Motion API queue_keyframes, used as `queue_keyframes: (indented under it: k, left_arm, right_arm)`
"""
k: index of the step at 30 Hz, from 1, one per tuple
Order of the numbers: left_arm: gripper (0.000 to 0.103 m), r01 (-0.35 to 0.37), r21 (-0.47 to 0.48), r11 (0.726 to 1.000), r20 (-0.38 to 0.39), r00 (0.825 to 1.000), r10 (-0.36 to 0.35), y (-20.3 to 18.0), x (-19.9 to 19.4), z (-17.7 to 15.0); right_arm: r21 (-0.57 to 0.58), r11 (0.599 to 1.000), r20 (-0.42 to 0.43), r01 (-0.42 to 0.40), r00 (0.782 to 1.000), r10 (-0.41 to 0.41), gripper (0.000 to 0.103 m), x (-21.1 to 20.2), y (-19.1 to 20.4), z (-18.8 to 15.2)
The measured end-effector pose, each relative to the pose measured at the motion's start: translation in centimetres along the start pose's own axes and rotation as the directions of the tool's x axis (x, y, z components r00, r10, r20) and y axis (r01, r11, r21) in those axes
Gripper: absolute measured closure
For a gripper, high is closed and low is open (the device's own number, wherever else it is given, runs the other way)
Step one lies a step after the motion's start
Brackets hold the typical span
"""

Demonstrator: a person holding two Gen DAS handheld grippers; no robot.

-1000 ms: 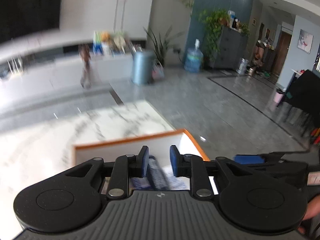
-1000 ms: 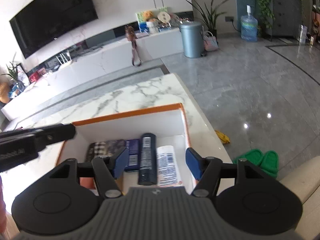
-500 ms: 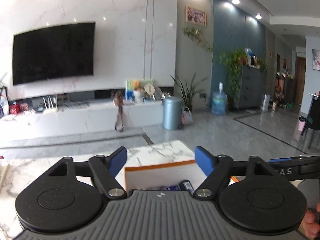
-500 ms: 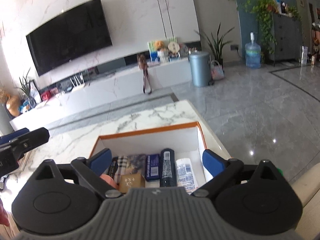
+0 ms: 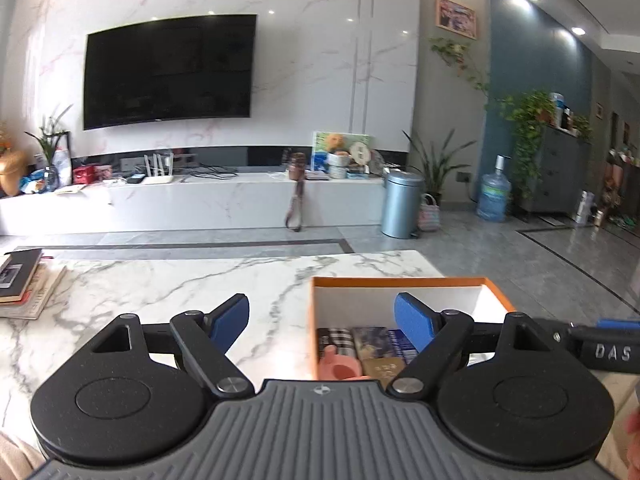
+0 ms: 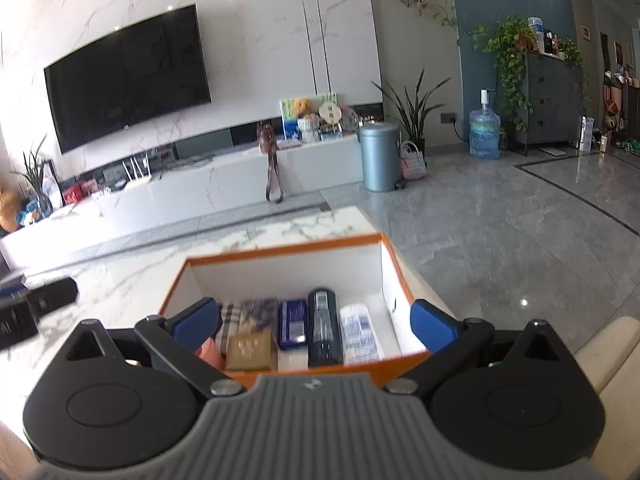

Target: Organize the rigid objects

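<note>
**Both hand-held grippers wide open over the packed box**

Your left hand-held gripper point(image 5: 322, 322) has just been opening and now stands spread wide with nothing between its blue pads; your right hand-held gripper point(image 6: 315, 322) has done the same and also holds nothing. Just beyond your right fingers sits the orange-rimmed box point(image 6: 286, 249) near the tabletop's point(image 5: 160, 292) right edge. Inside, side by side, lie a white tube point(image 6: 359, 334), a black bottle point(image 6: 324, 332), a dark blue box point(image 6: 293, 324), a tan box point(image 6: 252, 349), a plaid item point(image 6: 232, 320) and a pink object point(image 5: 338, 366). From the left view, your right gripper's black arm crosses the box's right rim. To your left on the marble tabletop, well apart from the box, rests a stack of books point(image 5: 22, 284). Past the tabletop comes grey tiled floor, then a low white TV console point(image 5: 192, 200), a grey bin point(image 5: 400, 204) and a water jug point(image 5: 494, 194). A television point(image 5: 168, 70) hangs on the far wall.
</note>
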State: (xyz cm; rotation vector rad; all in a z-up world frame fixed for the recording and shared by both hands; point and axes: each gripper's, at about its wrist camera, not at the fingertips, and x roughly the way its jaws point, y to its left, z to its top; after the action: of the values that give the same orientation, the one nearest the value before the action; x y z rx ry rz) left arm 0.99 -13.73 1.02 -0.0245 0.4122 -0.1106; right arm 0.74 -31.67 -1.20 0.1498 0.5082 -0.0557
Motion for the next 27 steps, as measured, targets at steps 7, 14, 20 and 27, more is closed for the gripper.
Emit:
queue_keyframes:
  k: [7, 14, 20, 27]
  left_arm:
    - [0.006, -0.03, -0.014, 0.999, -0.088, 0.996, 0.028, 2.0, 1.0, -2.0]
    - [0.006, -0.015, 0.022, 1.0, -0.135, 0.991, 0.018, 2.1, 1.0, -2.9]
    - [0.006, -0.013, 0.027, 1.0, -0.179, 0.984, 0.018, 2.0, 1.3, -3.1]
    - [0.006, -0.01, 0.037, 0.999, -0.19, 0.982, 0.017, 1.9, 1.2, -3.1]
  right_arm:
    - [-0.018, 0.999, -0.003, 0.035, 0.999, -0.035, 0.002, -0.1, 0.9, -2.5]
    - [-0.018, 0.999, -0.015, 0.052, 0.999, -0.052, 0.002, 0.1, 1.3, -3.3]
    - [-0.04, 0.998, -0.028, 0.049, 0.998, -0.051, 0.002, 0.4, 1.9, -3.7]
    - [-0.051, 0.998, -0.04, 0.045, 0.998, -0.047, 0.002, 0.6, 2.1, -3.9]
